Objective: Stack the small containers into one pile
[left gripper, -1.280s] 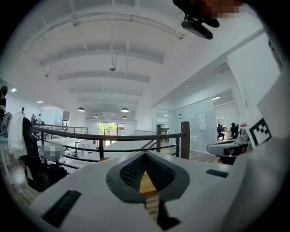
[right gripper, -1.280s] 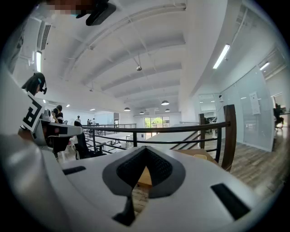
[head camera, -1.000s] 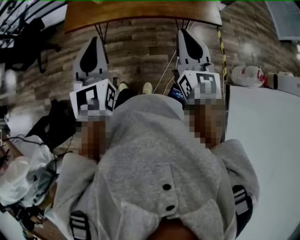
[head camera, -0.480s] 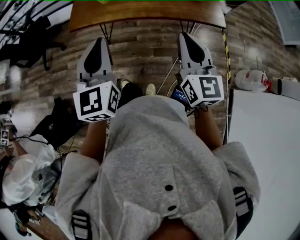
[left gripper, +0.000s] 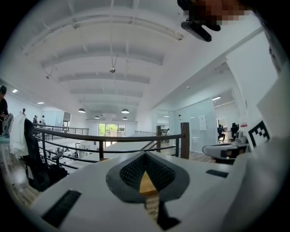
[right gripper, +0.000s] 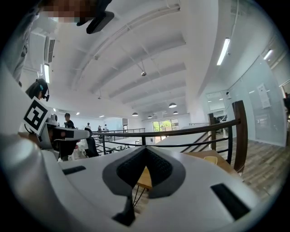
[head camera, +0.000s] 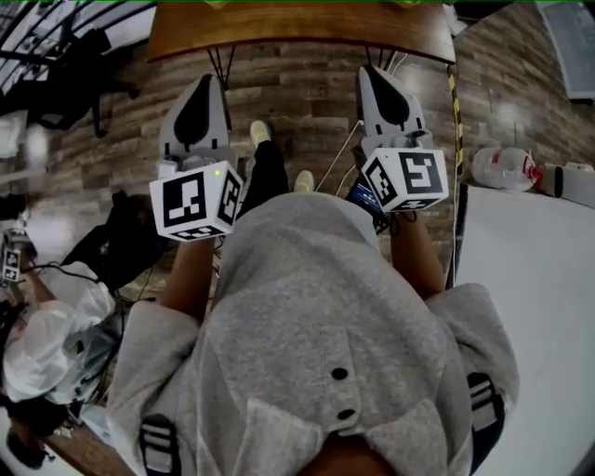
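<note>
No small container shows clearly in any view; only slivers of green (head camera: 219,4) lie at the top edge of the head view, on the wooden table (head camera: 297,30). My left gripper (head camera: 206,82) and right gripper (head camera: 374,72) are held out level in front of a grey hoodie, short of the table's near edge and above the plank floor. Both are shut with nothing in them. In the left gripper view the gripper (left gripper: 145,155) has its jaws meeting at a point, and the right gripper (right gripper: 146,149) looks the same in its own view.
The table stands on thin black legs (head camera: 219,67). A white board (head camera: 530,297) lies at the right, with a white and red object (head camera: 502,167) beyond it. Bags and cables (head camera: 46,335) clutter the left. A black railing (left gripper: 104,138) crosses both gripper views.
The person has stepped toward the table, one foot now forward between the grippers. Both grippers stay shut and empty, the right one shifted slightly.
</note>
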Available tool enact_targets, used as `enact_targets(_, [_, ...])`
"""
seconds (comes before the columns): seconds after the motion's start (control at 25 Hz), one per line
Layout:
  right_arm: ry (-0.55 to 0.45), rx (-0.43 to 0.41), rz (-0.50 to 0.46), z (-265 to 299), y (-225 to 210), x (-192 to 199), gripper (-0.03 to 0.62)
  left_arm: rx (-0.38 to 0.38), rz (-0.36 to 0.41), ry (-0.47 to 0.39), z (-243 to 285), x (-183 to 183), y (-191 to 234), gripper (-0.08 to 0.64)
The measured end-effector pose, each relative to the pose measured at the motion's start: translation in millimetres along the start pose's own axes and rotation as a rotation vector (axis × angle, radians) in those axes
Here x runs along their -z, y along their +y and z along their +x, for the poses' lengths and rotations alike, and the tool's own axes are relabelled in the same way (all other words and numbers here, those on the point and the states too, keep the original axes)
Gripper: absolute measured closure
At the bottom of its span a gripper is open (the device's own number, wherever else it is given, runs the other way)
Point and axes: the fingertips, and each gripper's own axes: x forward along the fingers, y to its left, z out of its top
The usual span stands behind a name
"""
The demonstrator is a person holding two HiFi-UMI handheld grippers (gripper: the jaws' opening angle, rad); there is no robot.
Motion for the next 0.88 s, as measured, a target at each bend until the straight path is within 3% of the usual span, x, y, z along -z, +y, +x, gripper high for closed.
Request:
enact_targets(0.4, [0.004, -0.004, -0.004, 5.7, -5.7, -1.5, 0.580, 0.009, -0.024, -0.020, 4.4, -6.0, -5.4, 0.549])
enact_targets(0.88, [0.005, 0.004, -0.021, 19.4, -16.5, 0.6, 0.580, -0.003, 0.007, -0.022, 21.3, -3.5, -3.0, 0.549])
